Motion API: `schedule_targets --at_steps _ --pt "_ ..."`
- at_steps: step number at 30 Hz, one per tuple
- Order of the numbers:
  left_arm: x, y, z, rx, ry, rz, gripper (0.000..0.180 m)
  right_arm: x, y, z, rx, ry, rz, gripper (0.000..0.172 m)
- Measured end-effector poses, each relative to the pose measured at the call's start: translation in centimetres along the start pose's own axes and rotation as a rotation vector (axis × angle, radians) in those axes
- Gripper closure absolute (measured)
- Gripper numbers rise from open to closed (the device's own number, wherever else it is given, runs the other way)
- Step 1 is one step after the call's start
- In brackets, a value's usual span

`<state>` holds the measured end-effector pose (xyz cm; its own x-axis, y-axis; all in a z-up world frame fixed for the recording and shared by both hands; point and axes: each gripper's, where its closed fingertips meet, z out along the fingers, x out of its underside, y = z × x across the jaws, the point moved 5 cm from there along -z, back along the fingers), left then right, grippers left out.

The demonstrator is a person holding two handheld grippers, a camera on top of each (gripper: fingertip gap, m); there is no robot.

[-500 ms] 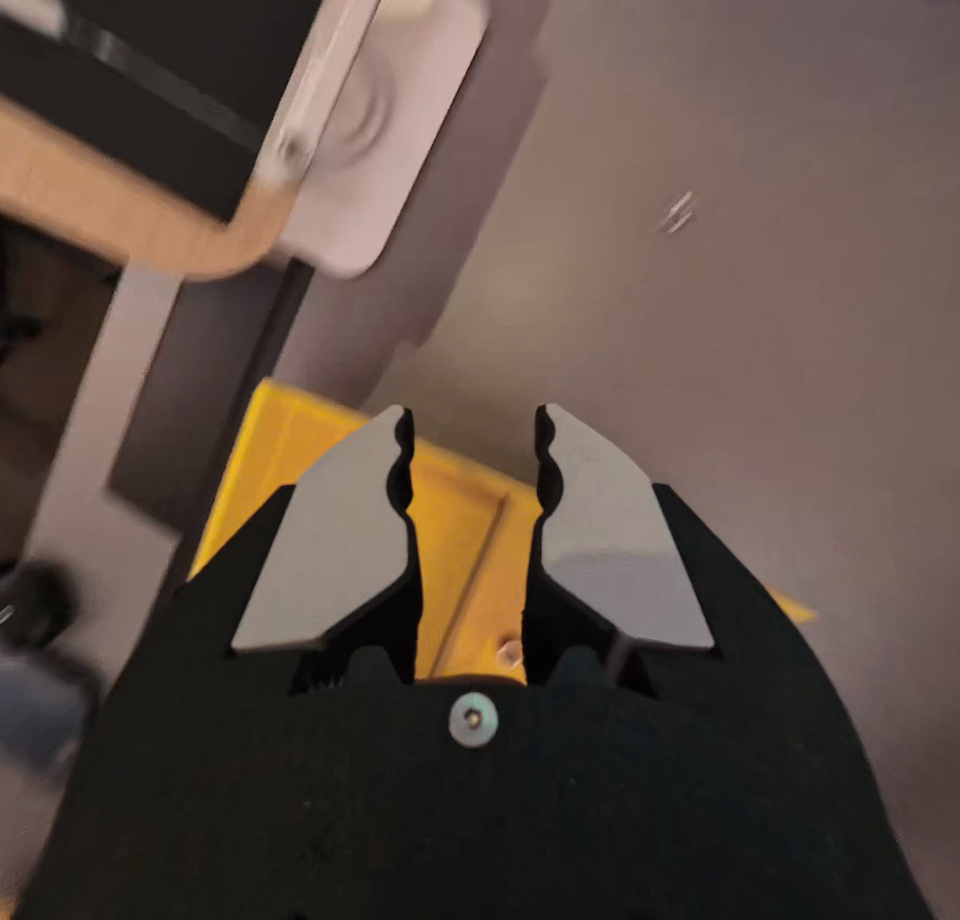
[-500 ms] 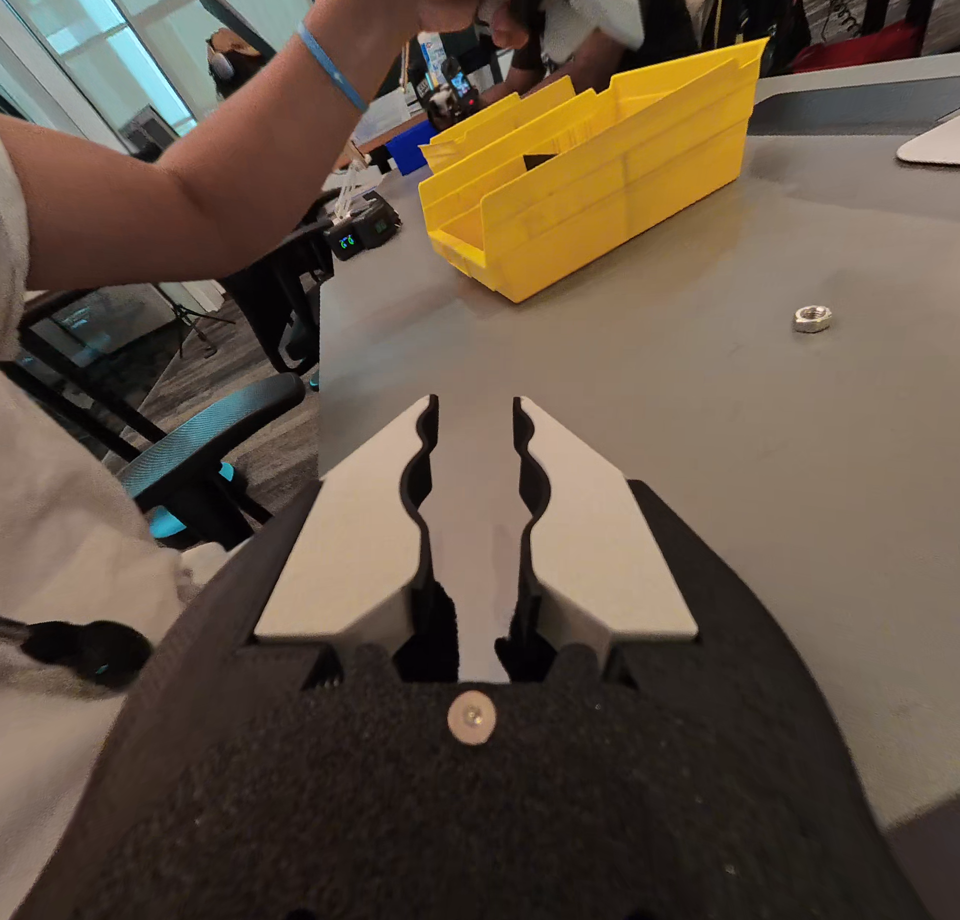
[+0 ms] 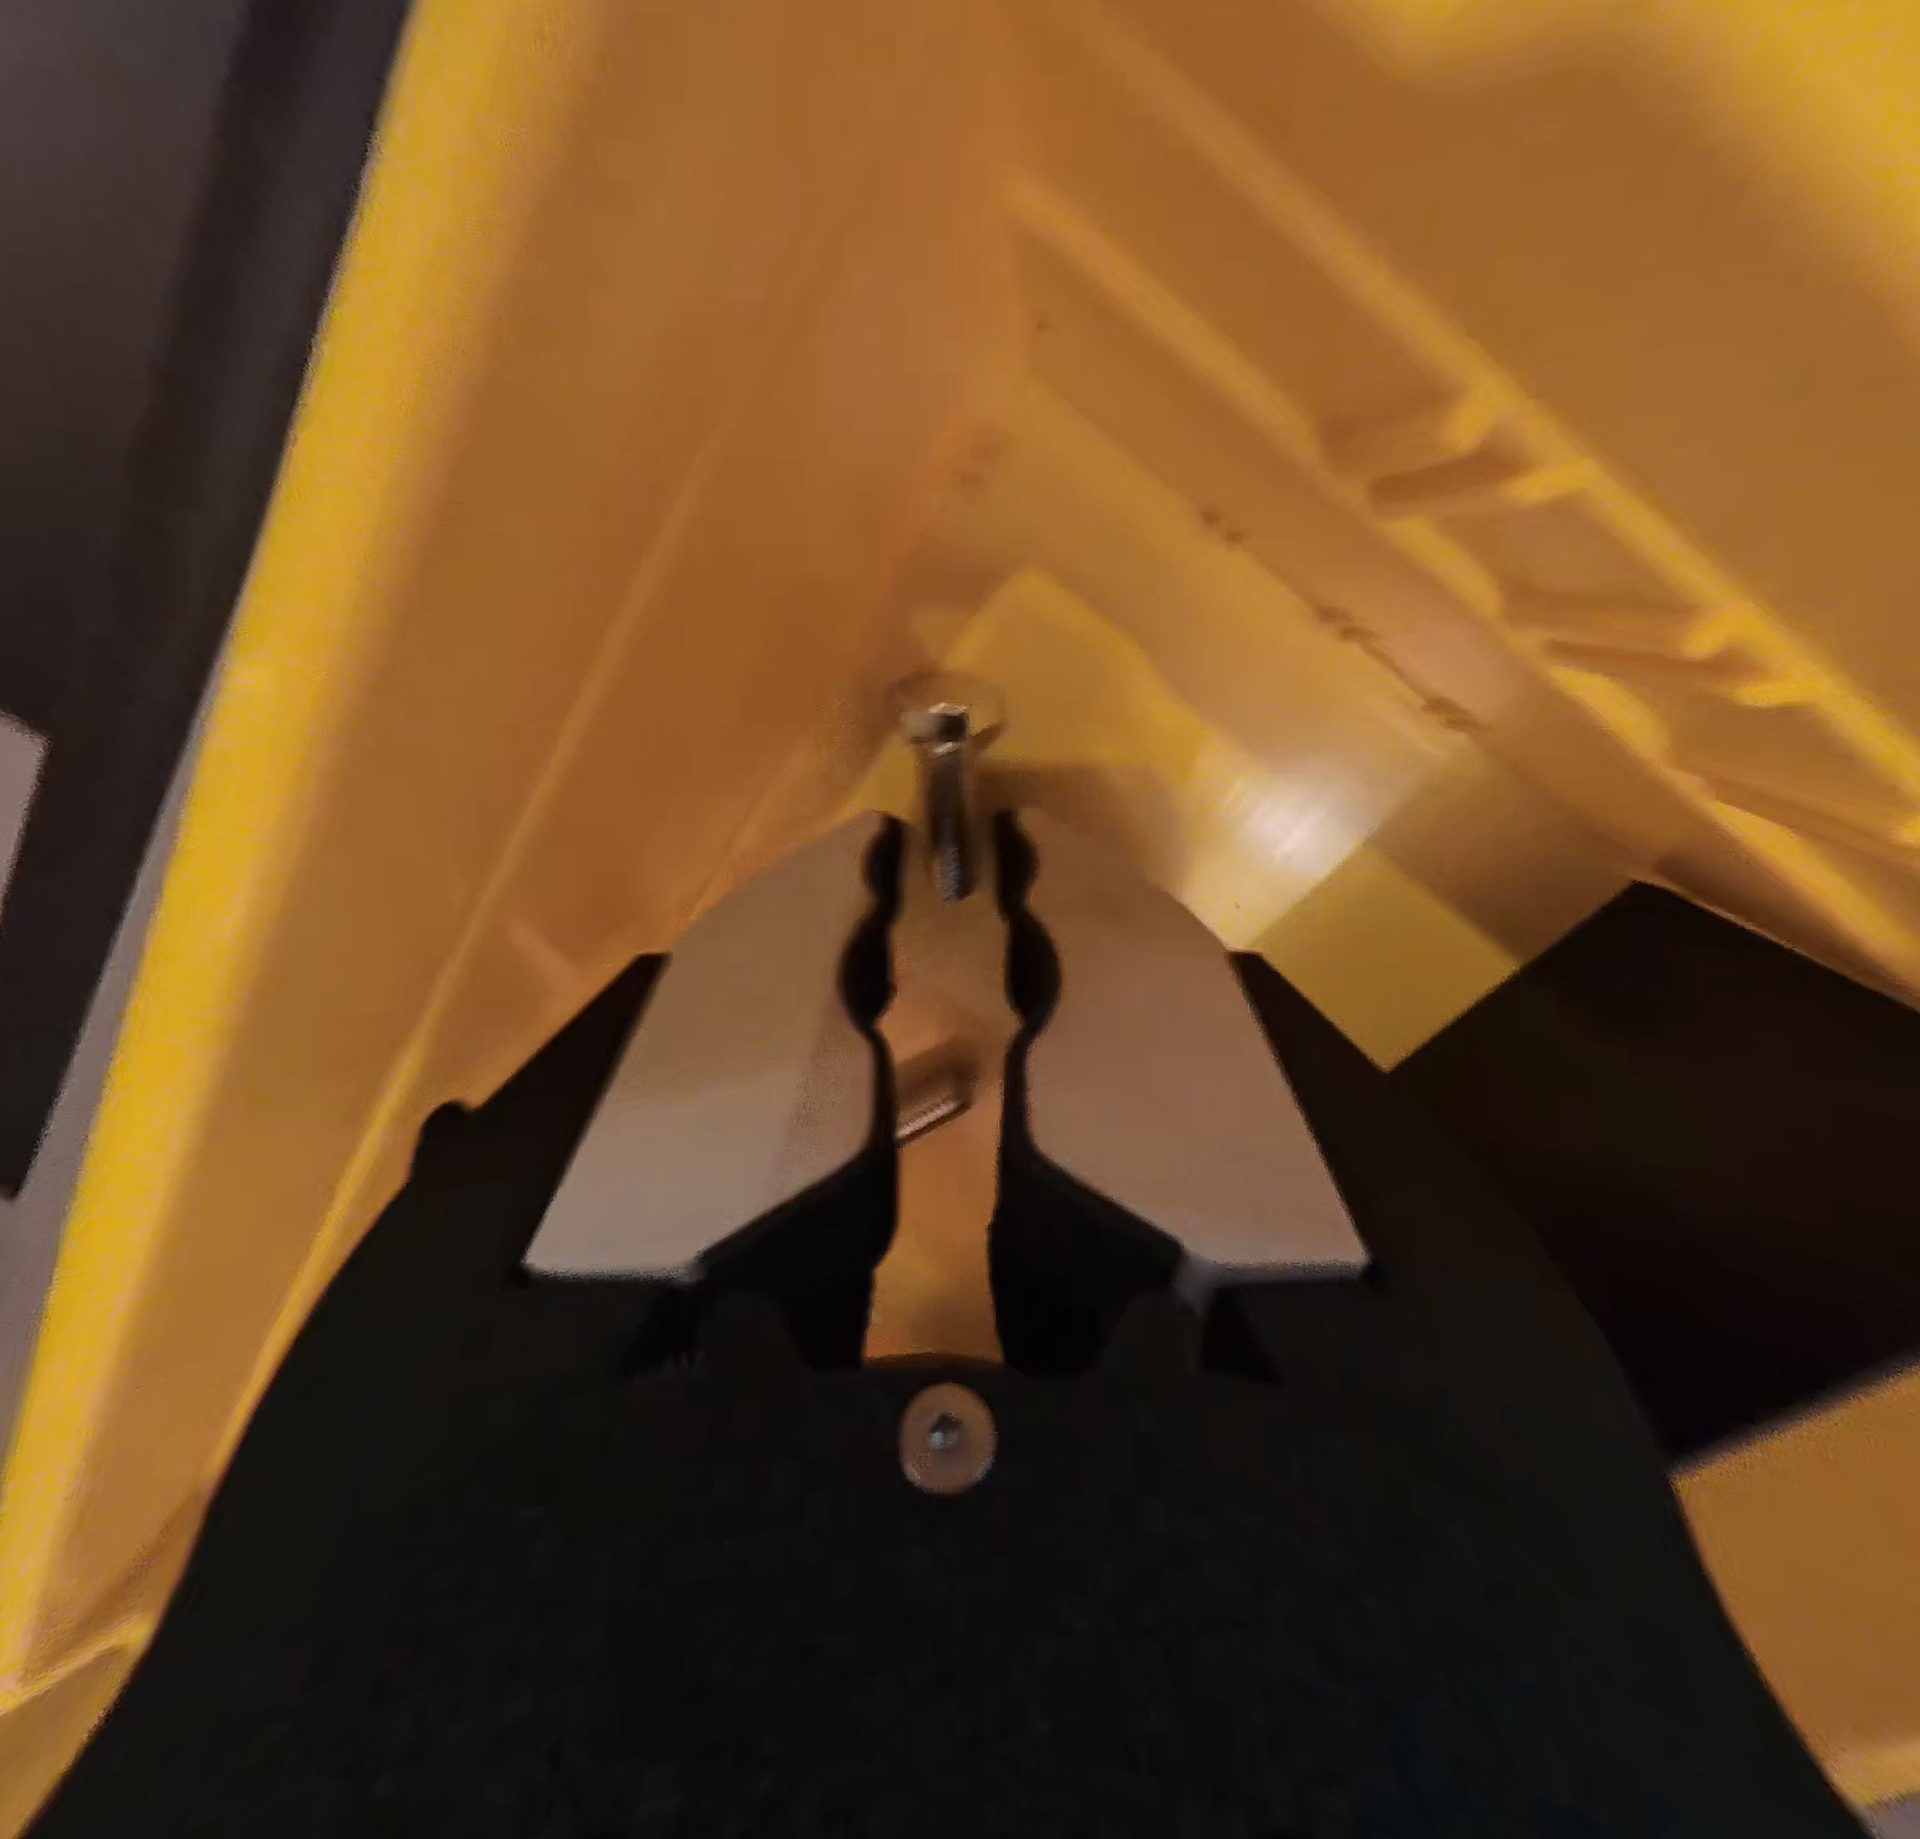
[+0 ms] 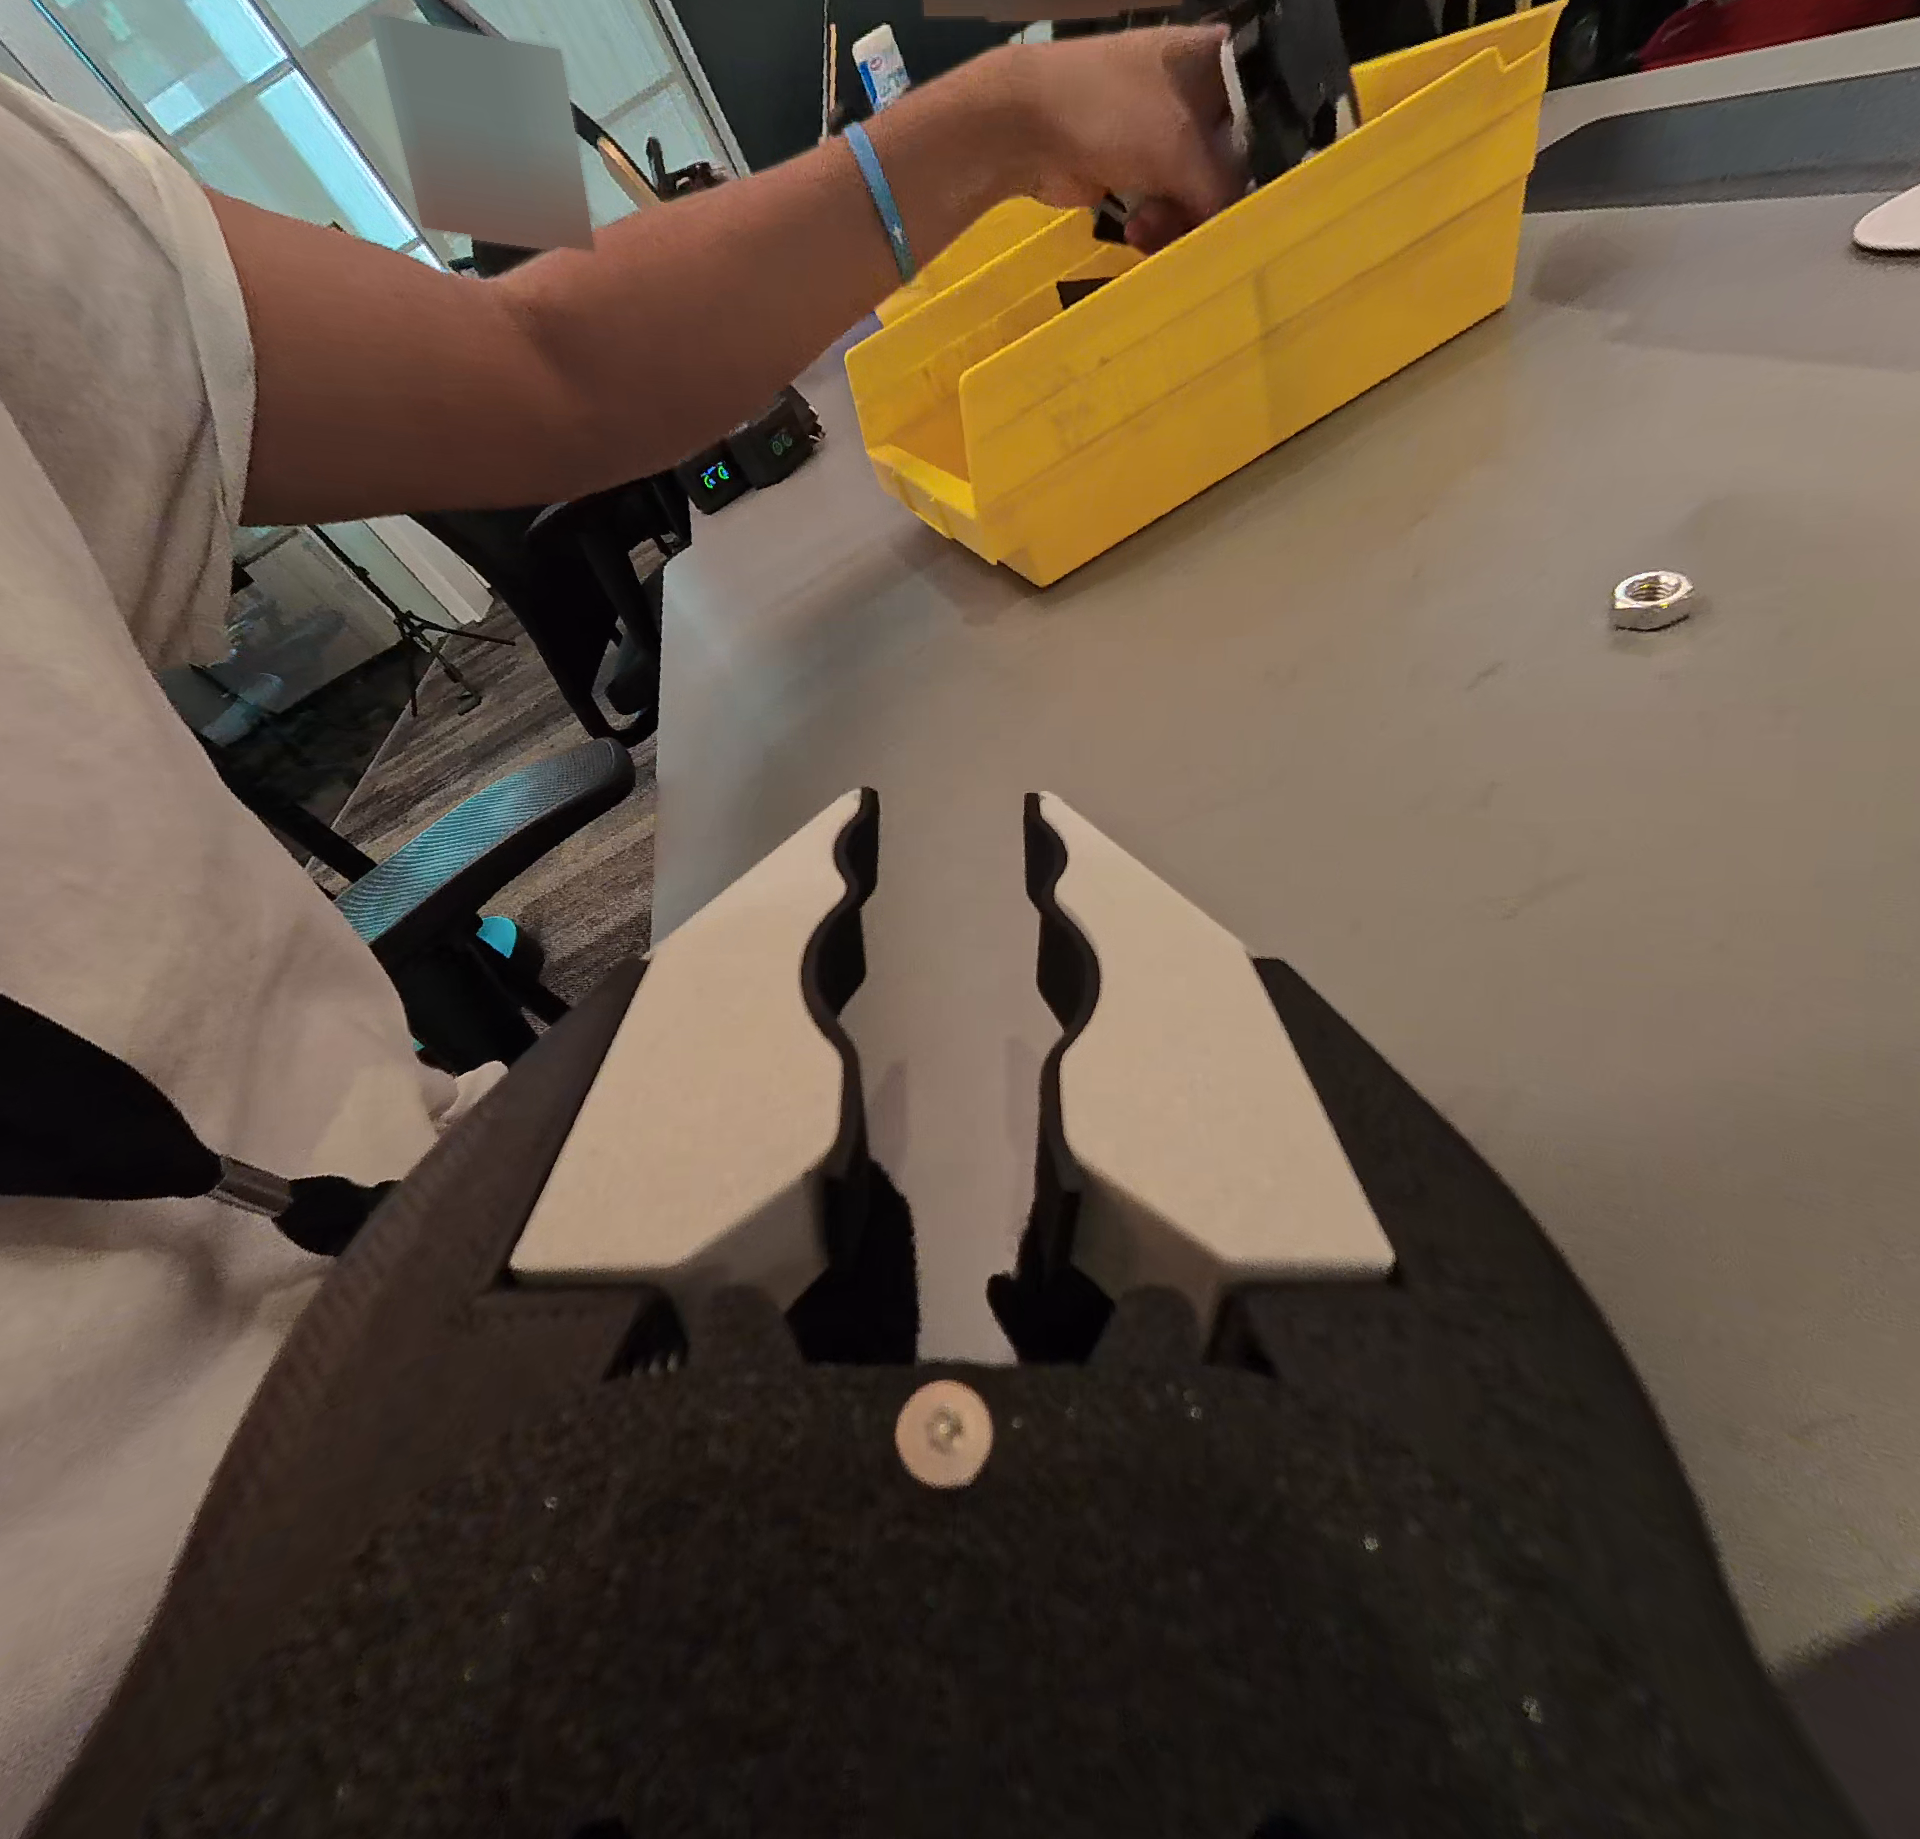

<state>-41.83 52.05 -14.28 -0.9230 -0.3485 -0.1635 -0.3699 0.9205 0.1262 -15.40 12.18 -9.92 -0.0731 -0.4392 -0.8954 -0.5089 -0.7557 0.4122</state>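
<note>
The right gripper [image 4: 951, 802] hovered low over the matte grey table [image 4: 1299, 854], its jaws spread with nothing between them; a steel hex nut [image 4: 1652, 600] lay ahead to its right. Farther off, the outstretched left hand [image 4: 1122, 127] dipped the left gripper [image 3: 943, 828] into the ribbed yellow plastic bin [image 3: 623, 439], fingers narrowly parted around a threaded bolt [image 3: 943, 813], seemingly not pinching it.

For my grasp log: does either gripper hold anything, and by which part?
Nothing is held. A silver metal bolt lies between the left gripper's fingertips, gaps both sides; right gripper is empty.
</note>
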Motion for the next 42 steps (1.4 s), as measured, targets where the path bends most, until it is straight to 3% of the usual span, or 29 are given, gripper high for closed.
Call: schedule_targets --at_steps 3,7,16,19,23,26,30,33,42 --pt "0.0 -1.0 -0.2 0.051 -0.002 0.021 0.171 -0.1 0.1 0.1 -0.009 -0.004 0.010 0.144" --pt "-0.1 -2.0 -2.5 0.006 -0.080 0.046 0.171 0.0 0.4 0.1 -0.007 -0.006 -0.007 0.145" --pt "-0.6 -9.2 -14.3 -0.201 -0.364 0.247 0.172 0.6 0.9 0.6 0.020 0.022 -0.057 0.144" --pt "-1.2 -14.0 -17.7 -0.117 -0.575 0.264 0.172 0.4 1.1 1.0 0.017 0.008 -0.052 0.144" --pt "-2.5 -23.2 -19.9 0.195 -0.978 0.223 0.172 -1.2 0.8 1.3 -0.001 -0.079 -0.040 0.143" --pt "-2.9 -29.5 -19.9 0.417 -1.246 0.110 0.172 -3.5 0.4 1.5 -0.084 -0.141 0.091 0.139" --pt "-3.1 -34.0 -18.5 0.571 -1.432 -0.143 0.172 -6.7 0.4 1.4 -0.140 -0.219 0.097 0.138" --pt "-3.0 -36.3 -16.2 0.663 -1.430 -0.291 0.172 -7.4 0.9 2.0 -0.164 -0.272 0.107 0.139" --pt "-3.3 -38.6 -14.0 0.627 -1.442 -0.346 0.172 -5.2 1.4 2.1 -0.240 -0.363 0.275 0.154"
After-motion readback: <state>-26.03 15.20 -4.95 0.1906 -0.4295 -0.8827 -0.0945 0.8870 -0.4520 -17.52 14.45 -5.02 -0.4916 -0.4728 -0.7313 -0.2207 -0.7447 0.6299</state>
